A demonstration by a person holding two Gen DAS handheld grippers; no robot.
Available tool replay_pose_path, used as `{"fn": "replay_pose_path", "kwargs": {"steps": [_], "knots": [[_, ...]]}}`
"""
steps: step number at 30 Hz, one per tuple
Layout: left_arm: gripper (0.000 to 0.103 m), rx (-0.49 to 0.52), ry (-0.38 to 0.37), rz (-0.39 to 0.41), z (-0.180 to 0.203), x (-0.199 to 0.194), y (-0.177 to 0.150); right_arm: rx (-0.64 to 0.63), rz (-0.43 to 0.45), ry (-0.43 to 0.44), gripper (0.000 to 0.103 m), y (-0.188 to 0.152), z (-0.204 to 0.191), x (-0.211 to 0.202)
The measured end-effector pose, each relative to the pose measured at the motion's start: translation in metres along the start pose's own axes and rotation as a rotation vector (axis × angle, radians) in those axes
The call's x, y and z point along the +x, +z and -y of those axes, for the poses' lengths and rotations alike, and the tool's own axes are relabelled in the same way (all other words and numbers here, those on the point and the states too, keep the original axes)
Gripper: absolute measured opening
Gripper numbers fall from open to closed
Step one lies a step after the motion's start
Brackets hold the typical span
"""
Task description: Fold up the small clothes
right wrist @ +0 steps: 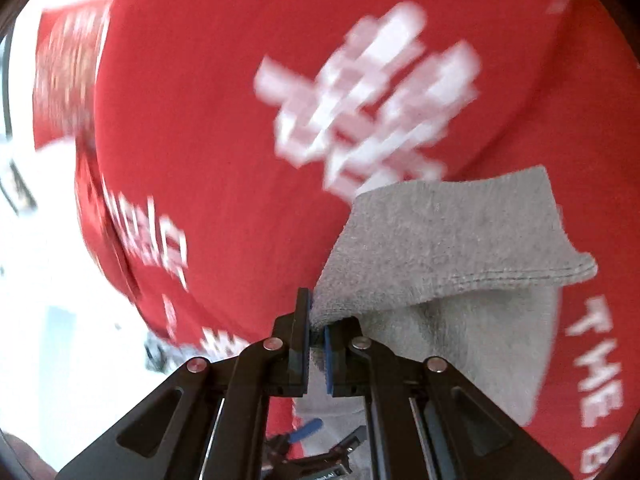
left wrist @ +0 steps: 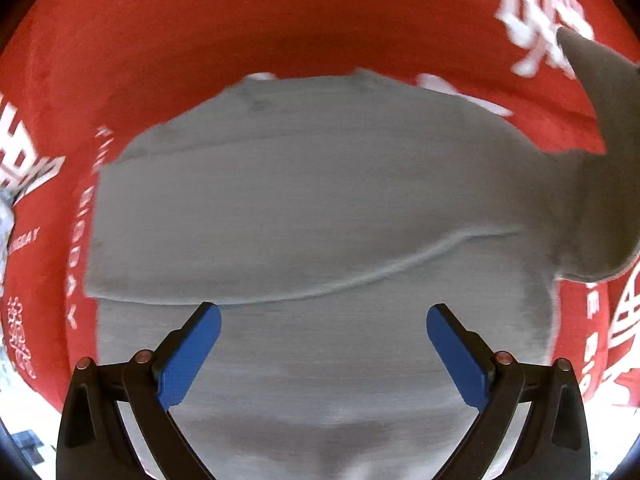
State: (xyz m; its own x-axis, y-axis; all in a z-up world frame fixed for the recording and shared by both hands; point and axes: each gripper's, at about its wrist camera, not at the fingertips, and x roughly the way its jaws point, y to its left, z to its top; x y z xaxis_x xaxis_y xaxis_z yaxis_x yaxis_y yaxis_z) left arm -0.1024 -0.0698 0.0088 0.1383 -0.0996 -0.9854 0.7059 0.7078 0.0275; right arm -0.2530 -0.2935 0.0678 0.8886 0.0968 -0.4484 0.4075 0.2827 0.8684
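Note:
A grey cloth (left wrist: 304,200) lies spread on a red tablecloth (left wrist: 200,40) with white lettering, one layer folded over along a hem across its middle. My left gripper (left wrist: 324,312) hangs straight above the cloth, open, its blue pads (left wrist: 192,356) wide apart with nothing between them. At the right of the left wrist view a corner of the cloth (left wrist: 600,120) rises off the table. In the right wrist view my right gripper (right wrist: 318,320) is shut on that grey cloth (right wrist: 452,240), which drapes away to the right of the jaws.
The red tablecloth (right wrist: 200,120) covers the whole work surface; its left edge (right wrist: 108,220) drops to a bright white floor. A blue pad of the other gripper (right wrist: 308,428) shows low behind my right fingers. The right wrist view is motion-blurred.

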Motion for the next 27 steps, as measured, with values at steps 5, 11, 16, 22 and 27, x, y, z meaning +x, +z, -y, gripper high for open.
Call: {"fn": "replay_pose_path", "kwargs": {"steps": [5, 11, 16, 22, 27], "knots": [[0.103, -0.088, 0.026, 0.028, -0.074, 0.008, 0.006, -0.086, -0.19, -0.116, 0.006, -0.054, -0.025, 0.11], [0.103, -0.148, 0.025, 0.012, -0.138, 0.022, 0.002, -0.023, -0.298, -0.325, 0.01, -0.103, 0.002, 0.185], [0.103, -0.182, -0.053, 0.034, -0.156, 0.027, 0.003, 0.039, -0.248, -0.382, 0.025, -0.107, 0.001, 0.172], [0.103, -0.265, -0.274, 0.092, -0.173, 0.018, 0.008, -0.045, -0.138, -0.513, 0.016, -0.086, -0.017, 0.162], [0.103, -0.381, -0.582, 0.076, -0.198, 0.028, 0.016, -0.404, -0.271, -0.476, 0.007, -0.105, -0.072, 0.207]]}}
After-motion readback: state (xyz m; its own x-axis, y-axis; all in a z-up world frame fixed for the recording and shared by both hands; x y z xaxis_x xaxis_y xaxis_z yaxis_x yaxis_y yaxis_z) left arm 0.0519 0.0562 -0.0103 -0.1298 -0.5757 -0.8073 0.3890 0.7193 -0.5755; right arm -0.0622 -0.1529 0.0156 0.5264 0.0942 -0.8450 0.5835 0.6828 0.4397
